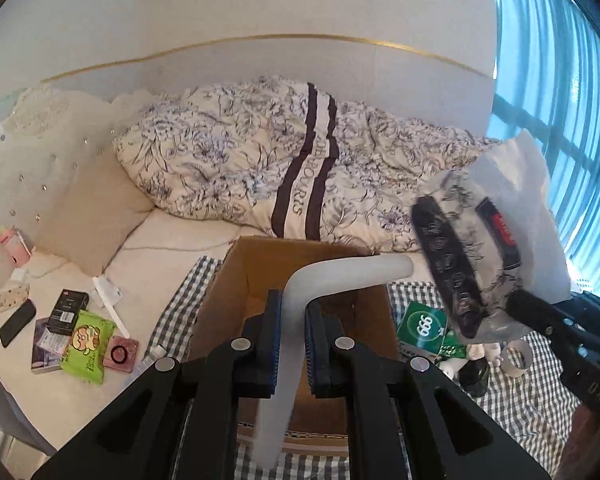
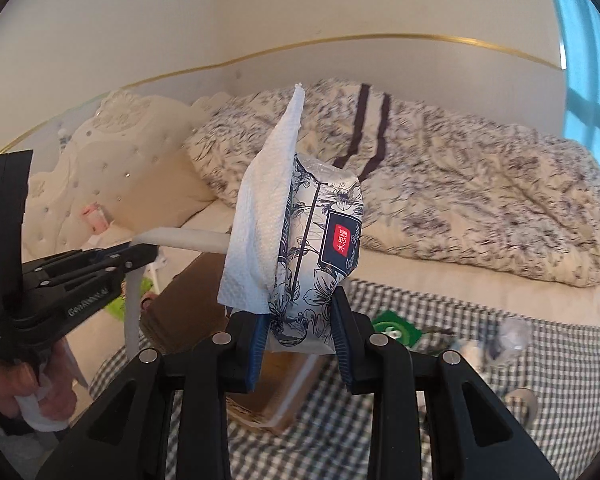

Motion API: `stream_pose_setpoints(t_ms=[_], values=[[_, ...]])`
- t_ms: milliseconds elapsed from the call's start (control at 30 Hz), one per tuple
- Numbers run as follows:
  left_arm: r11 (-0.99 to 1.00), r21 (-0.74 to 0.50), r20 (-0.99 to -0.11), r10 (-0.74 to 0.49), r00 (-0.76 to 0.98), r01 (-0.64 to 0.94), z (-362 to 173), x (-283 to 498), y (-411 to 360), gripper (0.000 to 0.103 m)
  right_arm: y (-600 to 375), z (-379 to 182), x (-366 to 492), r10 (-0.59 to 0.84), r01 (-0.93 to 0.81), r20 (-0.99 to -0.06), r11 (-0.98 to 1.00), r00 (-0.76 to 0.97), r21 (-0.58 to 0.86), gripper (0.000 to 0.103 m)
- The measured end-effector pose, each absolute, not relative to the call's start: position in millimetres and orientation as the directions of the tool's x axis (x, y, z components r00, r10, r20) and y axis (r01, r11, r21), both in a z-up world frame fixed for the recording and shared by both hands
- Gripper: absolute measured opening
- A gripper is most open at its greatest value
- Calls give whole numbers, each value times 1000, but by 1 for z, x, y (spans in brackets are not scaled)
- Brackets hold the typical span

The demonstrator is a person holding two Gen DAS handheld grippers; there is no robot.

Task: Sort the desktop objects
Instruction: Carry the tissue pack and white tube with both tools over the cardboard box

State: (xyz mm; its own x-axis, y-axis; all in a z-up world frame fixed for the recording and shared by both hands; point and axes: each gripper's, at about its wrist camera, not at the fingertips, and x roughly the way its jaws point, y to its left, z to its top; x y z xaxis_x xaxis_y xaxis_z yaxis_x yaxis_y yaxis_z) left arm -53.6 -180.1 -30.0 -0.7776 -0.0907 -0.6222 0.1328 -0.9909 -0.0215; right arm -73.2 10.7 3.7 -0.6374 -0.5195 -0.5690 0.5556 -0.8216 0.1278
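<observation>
Left wrist view: left gripper [image 1: 291, 344] pinches a white bent tube [image 1: 328, 280] at its elbow, held over the open cardboard box [image 1: 240, 280] at 12 o'clock. Inside of the box mostly hidden — contents can't be told. Right gripper [image 1: 548, 320] at 3 o'clock carries the tissue pack [image 1: 456, 248]. Unsorted on the bed at 9 o'clock: phone [image 1: 17, 323], black box [image 1: 67, 310], green wipes pack [image 1: 87, 346], pink compact [image 1: 121, 354]. Green 999 box [image 1: 422, 326] lies on the checked cloth [image 1: 172, 320] at 3 o'clock.

Right wrist view: right gripper [image 2: 298, 340] clamps the tissue pack [image 2: 320, 256] upright by its lower end, a tissue sheet [image 2: 260, 216] sticking out, above the box [image 2: 188, 304]. Left gripper [image 2: 136, 258] at 9 o'clock, squeezed on the tube [image 2: 188, 238].

Judgement: early to mid task — two items about to drop, many left.
</observation>
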Motion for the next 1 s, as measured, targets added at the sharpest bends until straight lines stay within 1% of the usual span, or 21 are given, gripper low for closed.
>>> stream_pose_setpoints(t_ms=[67, 267, 433, 633, 700, 833, 900, 933, 967, 1000], values=[[-991, -34, -638, -76, -766, 127, -38, -60, -185, 10, 2, -2, -78, -519, 562, -577, -818, -630, 122, 29], [-988, -1, -681, -114, -724, 156, -63, -79, -196, 10, -20, -24, -92, -498, 570, -625, -816, -601, 103, 29], [-986, -33, -716, -90, -692, 162, -77, -93, -207, 10, -39, -40, -104, -483, 587, -673, -805, -561, 88, 29], [-989, -33, -752, -72, -655, 147, -92, -106, -211, 10, -57, -59, -115, -458, 610, -729, -789, -509, 70, 29], [-988, -29, -764, -75, -641, 150, -97, -110, -212, 12, -62, -65, -116, -449, 620, -746, -782, -493, 61, 30], [-988, -20, -775, -83, -626, 155, -105, -113, -212, 12, -69, -74, -115, -435, 630, -766, -775, -473, 52, 30], [-988, -11, -777, -89, -622, 156, -108, -113, -210, 15, -70, -77, -115, -432, 632, -771, -773, -468, 49, 30], [-988, -4, -778, -95, -621, 156, -108, -113, -210, 20, -70, -79, -115, -429, 633, -773, -773, -466, 48, 30], [-988, 5, -778, -102, -620, 157, -108, -114, -209, 30, -71, -80, -115, -428, 634, -775, -772, -465, 46, 32], [-987, 14, -779, -111, -617, 159, -108, -113, -208, 34, -72, -80, -115, -428, 635, -775, -771, -465, 45, 35]])
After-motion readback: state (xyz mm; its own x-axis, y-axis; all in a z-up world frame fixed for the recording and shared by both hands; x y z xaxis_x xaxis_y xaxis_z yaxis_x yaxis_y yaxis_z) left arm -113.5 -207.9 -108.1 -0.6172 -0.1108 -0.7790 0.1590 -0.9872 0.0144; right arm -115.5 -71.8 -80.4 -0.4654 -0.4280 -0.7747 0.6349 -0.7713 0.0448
